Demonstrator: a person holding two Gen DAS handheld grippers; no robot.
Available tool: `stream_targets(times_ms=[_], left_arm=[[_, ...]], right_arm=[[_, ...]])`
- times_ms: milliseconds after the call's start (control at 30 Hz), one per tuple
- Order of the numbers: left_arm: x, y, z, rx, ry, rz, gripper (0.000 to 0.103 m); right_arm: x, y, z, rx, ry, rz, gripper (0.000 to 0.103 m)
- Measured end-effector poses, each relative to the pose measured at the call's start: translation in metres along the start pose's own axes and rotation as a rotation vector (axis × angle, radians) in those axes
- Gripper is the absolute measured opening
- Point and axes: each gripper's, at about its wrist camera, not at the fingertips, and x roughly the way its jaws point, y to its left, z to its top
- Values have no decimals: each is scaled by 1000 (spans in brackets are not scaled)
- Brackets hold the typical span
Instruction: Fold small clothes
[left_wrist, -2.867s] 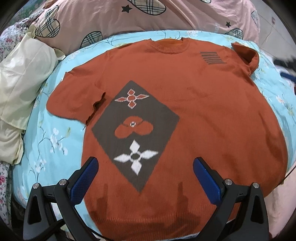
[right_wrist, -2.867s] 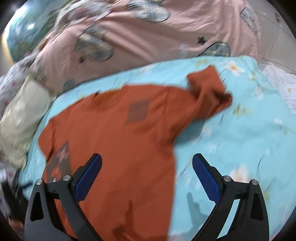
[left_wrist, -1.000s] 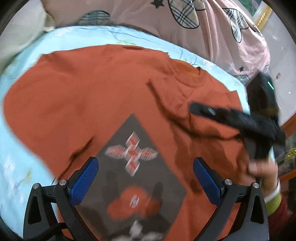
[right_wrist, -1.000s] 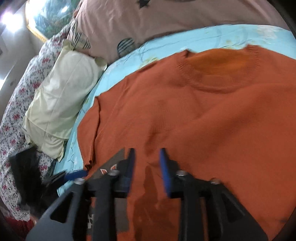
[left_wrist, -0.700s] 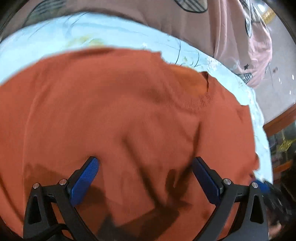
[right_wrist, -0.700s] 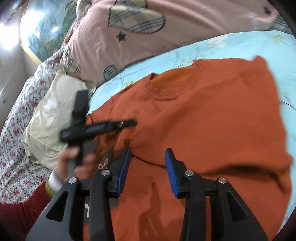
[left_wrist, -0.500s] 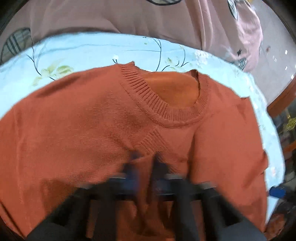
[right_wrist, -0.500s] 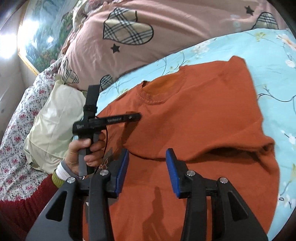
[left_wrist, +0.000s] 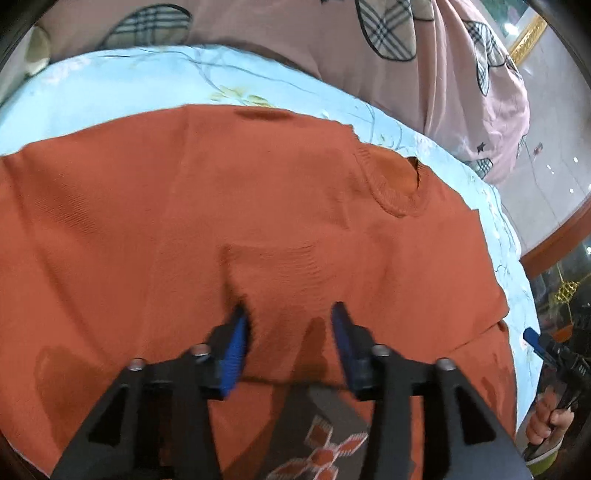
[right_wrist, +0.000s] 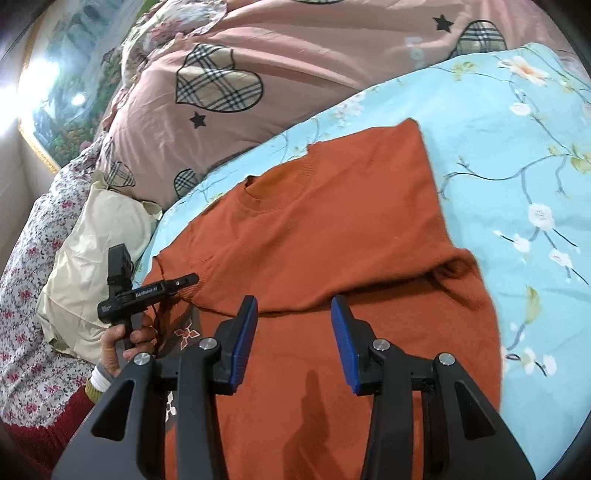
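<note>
Fingers (left_wrist: 236, 334) of my left gripper (left_wrist: 288, 332) are opening over a raised fold of the orange sweater (left_wrist: 184, 206), which lies on the bed (right_wrist: 517, 147). My right gripper (right_wrist: 294, 332) hovers half apart, empty. Soft, limp knit; I judge folded edges grip best.

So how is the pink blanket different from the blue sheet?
The pink blanket has plaid hearts and black stars; the blue sheet has white flowers on branches. The pink blanket is bunched up behind; the blue sheet lies flat under the orange sweater. Both are patterned bedding.
</note>
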Motion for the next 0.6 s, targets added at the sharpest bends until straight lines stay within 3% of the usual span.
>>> stream_targets(times_ms=[67,100,133,167,233,300,433,600], left_arm=[[10,-8,7,17,-4,-13,48],[14,-12,8,33,-8,-15,40],[17,-16,9,51,1,-14,6],[16,-20,8,65,3,5,3],[1,-25,5,87,-84,84,3],[-8,-12,7,44,-123,89,3],[-15,10,7,-25,-123,79,3],[-12,1,4,2,-106,96,3]], right_arm=[[-6,-2,0,4,-11,-15,43],[-9,-5,1,9,-20,-26,43],[-13,-9,3,15,-30,-46,43],[-16,-14,5,21,-37,-65,43],[-21,-25,13,35,-51,-108,44],[-22,-38,22,52,-65,-152,55],[-1,-61,51,66,-43,-213,58],[50,-77,75,56,34,-240,58]])
